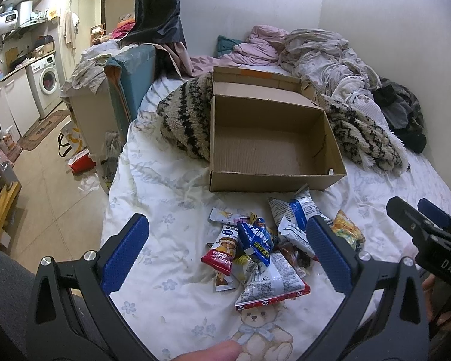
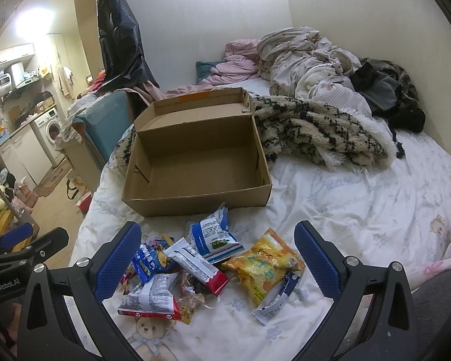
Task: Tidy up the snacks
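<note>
We judge the task barely begun; the cardboard box (image 1: 270, 138) sits open and bare on the bed (image 1: 165, 186), toward its left edge, and every snack lies in a heap (image 1: 255, 249) just in front of the box, so all of the sorting is left.

Our left gripper (image 1: 228, 249) hangs over the heap with its jaws spread wide and nothing between them; our right gripper (image 2: 218, 258) is likewise wide open and empty above the packets.

The left wrist view shows a red packet (image 1: 221, 255) at the heap's left side and what may be a fingertip (image 1: 213, 350) at the bottom, though it is blurred; the right wrist view alone shows the orange packet (image 2: 267, 267) whole and a small blue-and-white wrapper (image 2: 275, 299) beside it.
</note>
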The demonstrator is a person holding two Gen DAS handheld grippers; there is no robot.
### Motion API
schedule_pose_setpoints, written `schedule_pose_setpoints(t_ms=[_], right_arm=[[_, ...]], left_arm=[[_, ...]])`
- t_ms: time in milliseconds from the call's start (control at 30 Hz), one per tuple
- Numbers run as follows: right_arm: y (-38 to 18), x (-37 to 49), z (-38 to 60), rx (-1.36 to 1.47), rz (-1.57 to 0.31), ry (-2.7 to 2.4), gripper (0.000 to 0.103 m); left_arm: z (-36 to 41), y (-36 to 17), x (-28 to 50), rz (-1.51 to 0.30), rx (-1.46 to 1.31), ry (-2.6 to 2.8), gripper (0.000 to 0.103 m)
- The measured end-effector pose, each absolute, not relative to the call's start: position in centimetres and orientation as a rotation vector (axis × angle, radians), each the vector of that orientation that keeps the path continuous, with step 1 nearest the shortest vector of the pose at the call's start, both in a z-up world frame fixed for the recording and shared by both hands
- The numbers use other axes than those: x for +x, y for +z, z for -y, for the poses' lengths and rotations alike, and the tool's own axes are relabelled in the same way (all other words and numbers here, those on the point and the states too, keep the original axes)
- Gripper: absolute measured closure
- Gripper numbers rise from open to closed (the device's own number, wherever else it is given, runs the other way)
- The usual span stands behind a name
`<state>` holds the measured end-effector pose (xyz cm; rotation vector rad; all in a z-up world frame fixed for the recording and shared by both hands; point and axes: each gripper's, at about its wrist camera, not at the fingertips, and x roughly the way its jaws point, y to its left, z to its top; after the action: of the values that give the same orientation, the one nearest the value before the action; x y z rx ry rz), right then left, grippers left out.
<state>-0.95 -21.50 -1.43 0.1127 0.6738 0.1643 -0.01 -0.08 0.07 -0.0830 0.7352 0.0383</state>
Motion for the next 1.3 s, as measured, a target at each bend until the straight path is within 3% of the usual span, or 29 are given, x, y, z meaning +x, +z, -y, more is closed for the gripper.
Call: schedule_pose_setpoints(t_ms=[300,767,967,1133,1300], right_arm=[[-1.4,-0.3,23.1,0.186,-0.738,0.167,0.0],[-4.2,2.5,27.0,0.306,-0.957,0.129,0.0],[-6.0,3.4,28.6,0.406,-1.024,0.096,0.0],[-7.0,3.6,28.2,0.413,-1.056,0.096,0.0],[-7.5,3.5,28.8,0.435,-1.072,0.079,0.0]], left_arm=[[-0.8,-0.4,0.5,-0.774,-0.05,0.091,0.0],[-2.9,-1.7,4.4,-0.983,-0.116,0.136,0.0],[-3.3,-5.8,6.8,-1.182,-0.199,0.149,0.0],[0.6,-11.2,7.7,-1.415,-0.244,0.03,0.0],[3.8,-14.7,8.3,-1.498,-0.196,0.018,0.0]])
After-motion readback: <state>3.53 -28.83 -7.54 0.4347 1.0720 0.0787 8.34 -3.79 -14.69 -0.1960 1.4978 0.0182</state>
